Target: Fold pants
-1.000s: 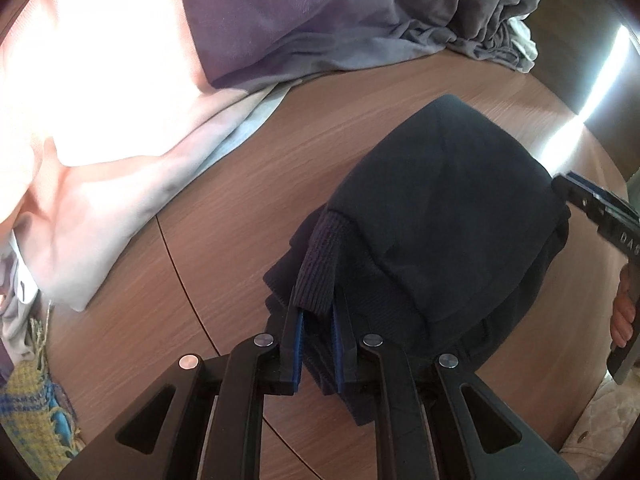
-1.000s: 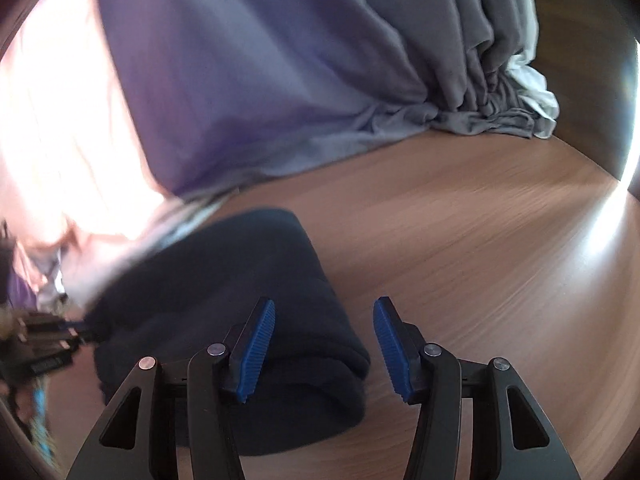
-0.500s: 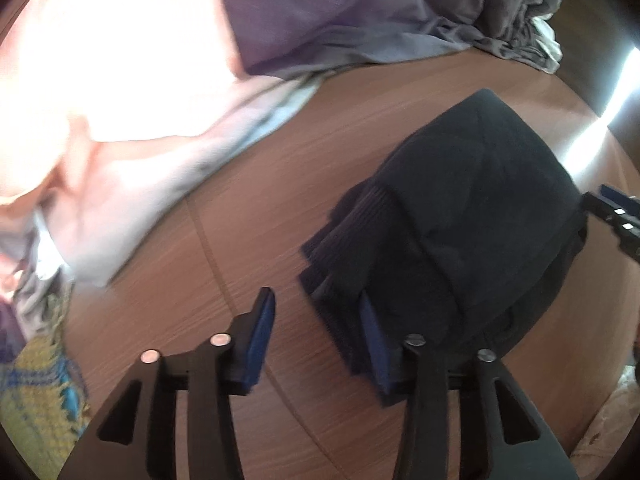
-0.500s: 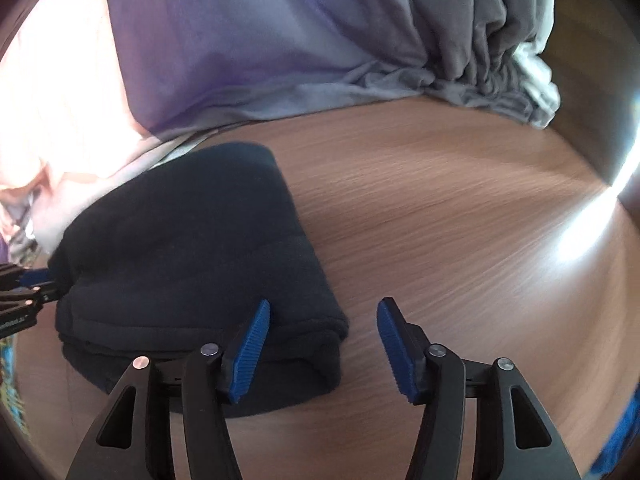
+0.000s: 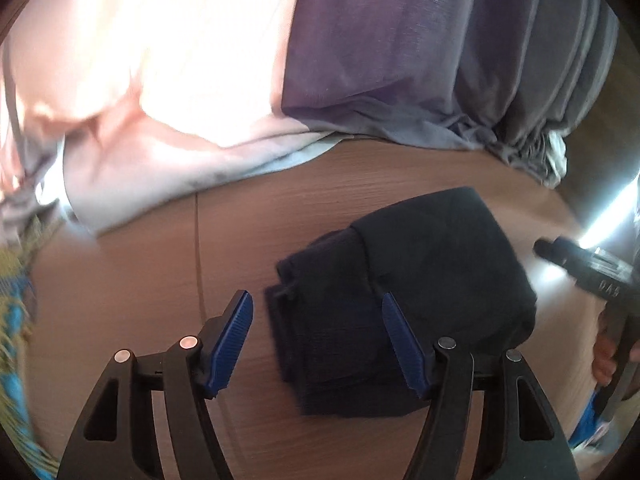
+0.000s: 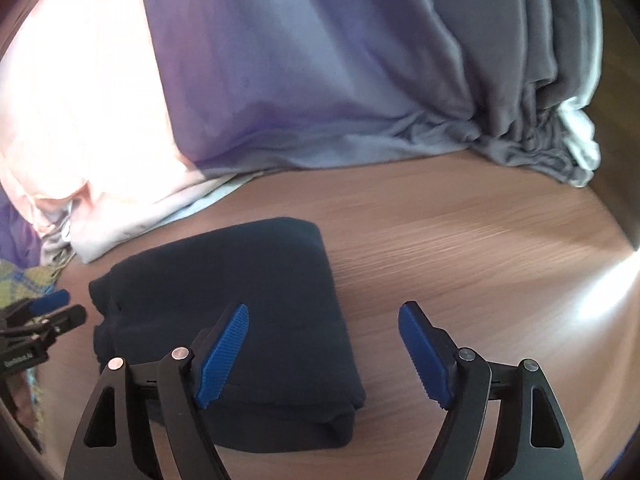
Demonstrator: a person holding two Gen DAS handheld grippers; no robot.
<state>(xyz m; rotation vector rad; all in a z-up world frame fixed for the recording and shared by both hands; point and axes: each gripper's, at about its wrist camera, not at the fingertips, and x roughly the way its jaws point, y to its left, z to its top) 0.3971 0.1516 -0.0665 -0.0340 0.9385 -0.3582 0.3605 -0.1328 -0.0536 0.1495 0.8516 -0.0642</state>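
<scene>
The dark navy pants (image 5: 416,288) lie folded into a compact stack on the wooden table (image 5: 152,292); they also show in the right wrist view (image 6: 240,304). My left gripper (image 5: 320,340) is open and empty, above the stack's left, cuffed end. My right gripper (image 6: 324,356) is open and empty, over the stack's right edge. The right gripper's tip (image 5: 576,260) shows at the right of the left wrist view. The left gripper's tip (image 6: 44,316) shows at the left of the right wrist view.
A pink cloth (image 5: 160,120) and a purple-grey cloth (image 6: 340,80) are heaped along the table's far side. A yellow and blue woven cloth (image 5: 16,320) lies at the left. Sunlight glares on the table at the right (image 6: 600,292).
My left gripper has let go of the pants' cuff end, opened and drawn back. The right gripper has also drawn back. The folded stack lies still.
</scene>
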